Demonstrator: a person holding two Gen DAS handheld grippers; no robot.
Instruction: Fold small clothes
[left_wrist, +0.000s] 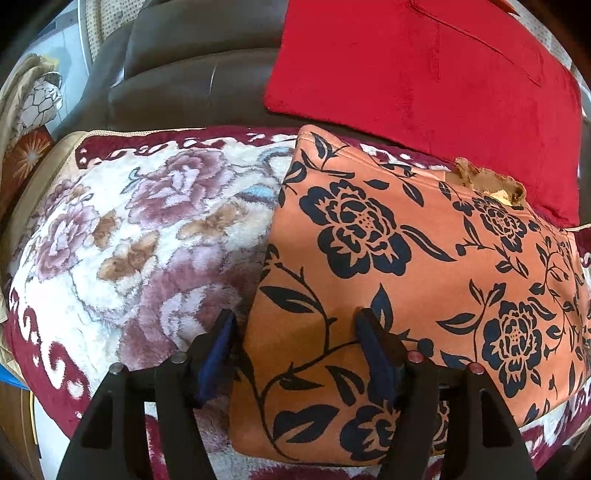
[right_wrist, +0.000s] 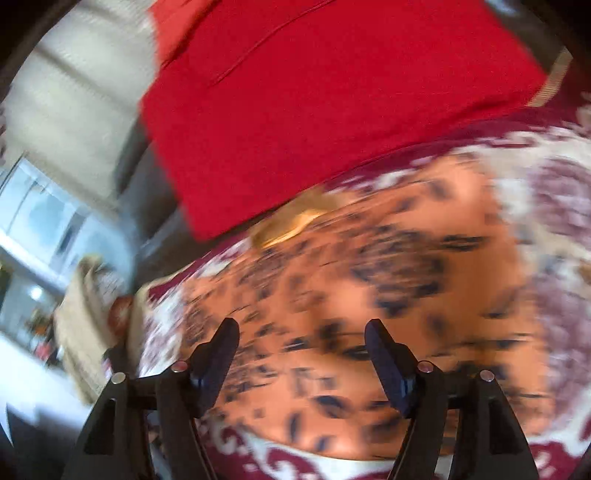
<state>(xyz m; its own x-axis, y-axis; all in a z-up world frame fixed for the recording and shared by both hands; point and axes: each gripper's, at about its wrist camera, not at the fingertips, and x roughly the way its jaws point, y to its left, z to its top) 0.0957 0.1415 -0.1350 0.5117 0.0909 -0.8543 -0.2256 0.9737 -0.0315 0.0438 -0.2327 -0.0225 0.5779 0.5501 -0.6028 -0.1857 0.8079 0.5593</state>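
a plush floral blanket (left_wrist: 122, 229), cream with maroon borders, is being shown across the left and bottom of the left wrist view, laid over a dark leather sofa (left_wrist: 192, 62) seen at the upper left. a red garment (left_wrist: 424, 74) is being seen at the upper right, resting against the sofa back. the task's thing, an orange floral cloth (left_wrist: 388, 258), is lying flat on the blanket across the centre and right of that view, apparently already folded into a rough rectangle, with a tan inner edge (left_wrist: 484, 181) showing at its upper right corner.

the step in hand is judged to be the start of another fold, or a last smoothing of the piece. the next move is thought to call for the near left edge to be pinched through all its layers and carried across evenly, so that nothing slips.

the left gripper (left_wrist: 295, 332) is being held with its jaws well apart, straddling the cloth's left edge at the lower centre; nothing is being pinched, though whether the fingertips are brushing the fabric cannot be told. in the blurred right wrist view the right gripper (right_wrist: 301, 336) is likewise being held wide open above the orange floral cloth (right_wrist: 369, 295), empty.
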